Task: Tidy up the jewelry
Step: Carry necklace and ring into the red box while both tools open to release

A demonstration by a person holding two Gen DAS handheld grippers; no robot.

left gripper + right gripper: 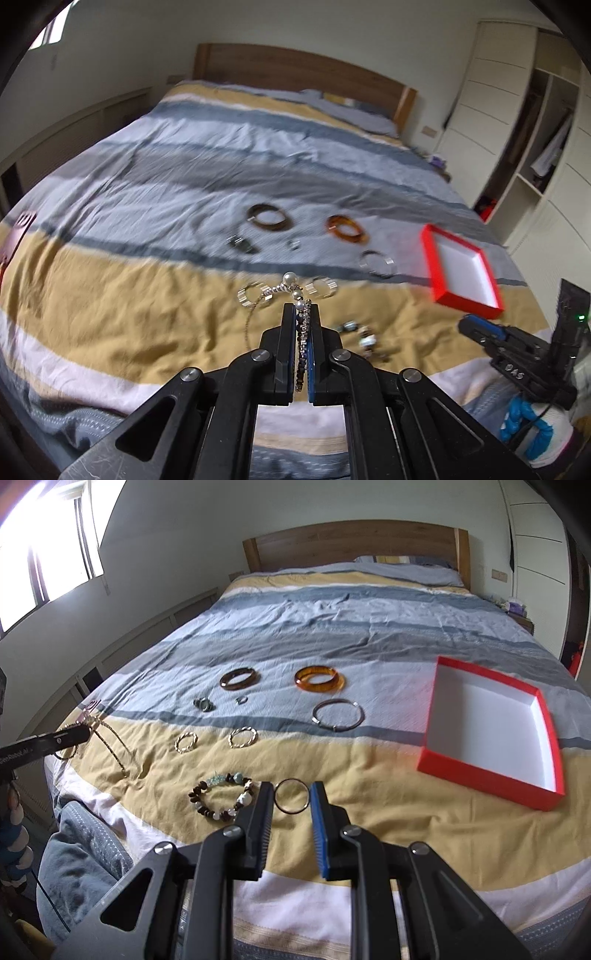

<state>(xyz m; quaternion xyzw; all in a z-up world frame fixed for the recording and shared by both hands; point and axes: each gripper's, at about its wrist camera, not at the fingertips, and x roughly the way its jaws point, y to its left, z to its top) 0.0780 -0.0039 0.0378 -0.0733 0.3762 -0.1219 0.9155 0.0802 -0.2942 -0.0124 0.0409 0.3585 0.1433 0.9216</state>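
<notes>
My left gripper (301, 308) is shut on a pearl and chain necklace (291, 286), held above the bed; its chain hangs down to the yellow stripe. In the right wrist view the left gripper (79, 734) shows at far left with the gold chain (110, 747) dangling. My right gripper (291, 794) is open and empty, its fingers either side of a thin dark ring bangle (291, 796) lying on the bed. A stone bead bracelet (221, 794) lies just left of it. The red box (491, 723), white inside and empty, sits at the right.
On the striped duvet (332, 627) lie a brown bangle (239, 677), an amber bangle (319, 679), a silver bangle (338, 714), two twisted gold rings (242, 736), and small pieces (204, 703). A wooden headboard stands behind, wardrobes at the right.
</notes>
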